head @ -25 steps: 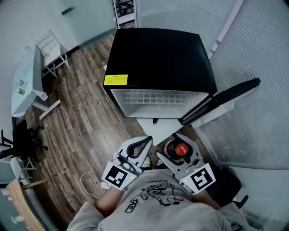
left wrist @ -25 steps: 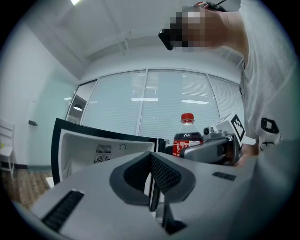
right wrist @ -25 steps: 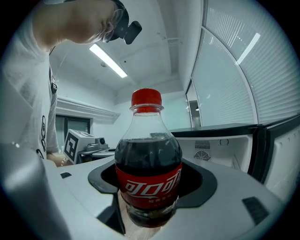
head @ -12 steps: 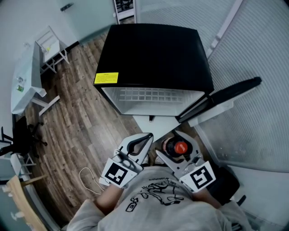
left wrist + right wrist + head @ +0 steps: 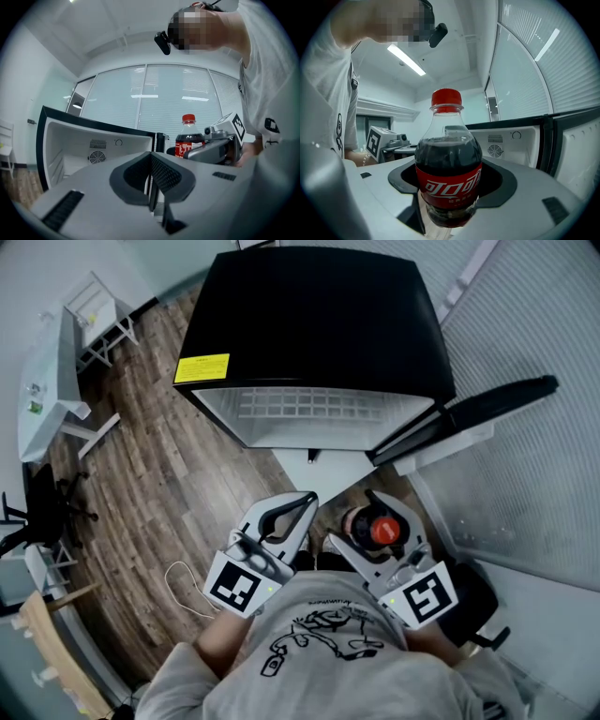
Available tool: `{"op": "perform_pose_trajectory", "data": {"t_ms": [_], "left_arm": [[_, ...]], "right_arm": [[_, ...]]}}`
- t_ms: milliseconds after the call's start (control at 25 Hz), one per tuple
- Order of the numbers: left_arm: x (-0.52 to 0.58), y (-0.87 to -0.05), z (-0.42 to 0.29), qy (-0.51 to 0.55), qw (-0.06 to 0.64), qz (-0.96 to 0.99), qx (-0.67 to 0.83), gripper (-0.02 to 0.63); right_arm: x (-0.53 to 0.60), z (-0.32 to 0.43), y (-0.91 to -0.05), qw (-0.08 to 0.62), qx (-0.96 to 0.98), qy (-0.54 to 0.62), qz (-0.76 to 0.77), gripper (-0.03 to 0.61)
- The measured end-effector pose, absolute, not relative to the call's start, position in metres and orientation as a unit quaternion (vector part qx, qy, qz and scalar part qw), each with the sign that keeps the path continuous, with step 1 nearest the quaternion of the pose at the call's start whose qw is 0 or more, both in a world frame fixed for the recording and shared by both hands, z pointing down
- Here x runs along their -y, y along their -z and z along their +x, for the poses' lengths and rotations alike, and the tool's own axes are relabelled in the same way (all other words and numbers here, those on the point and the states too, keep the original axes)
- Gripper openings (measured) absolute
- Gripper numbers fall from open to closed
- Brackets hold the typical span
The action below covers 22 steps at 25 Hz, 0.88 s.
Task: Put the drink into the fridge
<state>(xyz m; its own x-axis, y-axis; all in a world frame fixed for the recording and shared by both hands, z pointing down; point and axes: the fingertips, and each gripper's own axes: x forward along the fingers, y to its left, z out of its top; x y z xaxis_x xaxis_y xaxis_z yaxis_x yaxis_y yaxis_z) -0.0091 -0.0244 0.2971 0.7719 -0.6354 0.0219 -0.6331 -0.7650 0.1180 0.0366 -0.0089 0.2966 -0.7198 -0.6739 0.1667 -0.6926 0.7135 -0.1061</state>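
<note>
A cola bottle (image 5: 448, 173) with a red cap and red label stands upright between the jaws of my right gripper (image 5: 450, 187), which is shut on its body. From the head view the bottle's cap (image 5: 380, 531) shows in the right gripper (image 5: 364, 521), low in front of the black mini fridge (image 5: 319, 324). The fridge's door (image 5: 469, 418) is swung open to the right and its white inside (image 5: 319, 418) is bare. My left gripper (image 5: 307, 504) hangs beside the right one, jaws shut with nothing in them. The left gripper view shows its closed tips (image 5: 151, 161), the bottle (image 5: 188, 140) and the fridge's inside (image 5: 93, 150).
Wood floor lies left of the fridge, with a white cable (image 5: 183, 592) near my feet. A white desk (image 5: 47, 399), a white rack (image 5: 94, 320) and a black office chair (image 5: 37, 512) stand at the far left. Frosted glass walls (image 5: 525, 324) close the right side.
The fridge has come closer and sits higher and larger in the head view. Both grippers keep their places before my body, the bottle still held in the right one.
</note>
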Motion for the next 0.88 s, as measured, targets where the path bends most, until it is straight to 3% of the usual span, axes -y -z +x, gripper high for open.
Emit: {"op": "perform_pose_trajectory", "data": {"t_ms": [880], "left_arm": [[0.021, -0.339, -0.006, -0.012, 0.061, 0.946, 0.318, 0.002]], "right_arm": [[0.008, 0.033, -0.337, 0.084, 0.92, -0.089, 0.373, 0.325]]}}
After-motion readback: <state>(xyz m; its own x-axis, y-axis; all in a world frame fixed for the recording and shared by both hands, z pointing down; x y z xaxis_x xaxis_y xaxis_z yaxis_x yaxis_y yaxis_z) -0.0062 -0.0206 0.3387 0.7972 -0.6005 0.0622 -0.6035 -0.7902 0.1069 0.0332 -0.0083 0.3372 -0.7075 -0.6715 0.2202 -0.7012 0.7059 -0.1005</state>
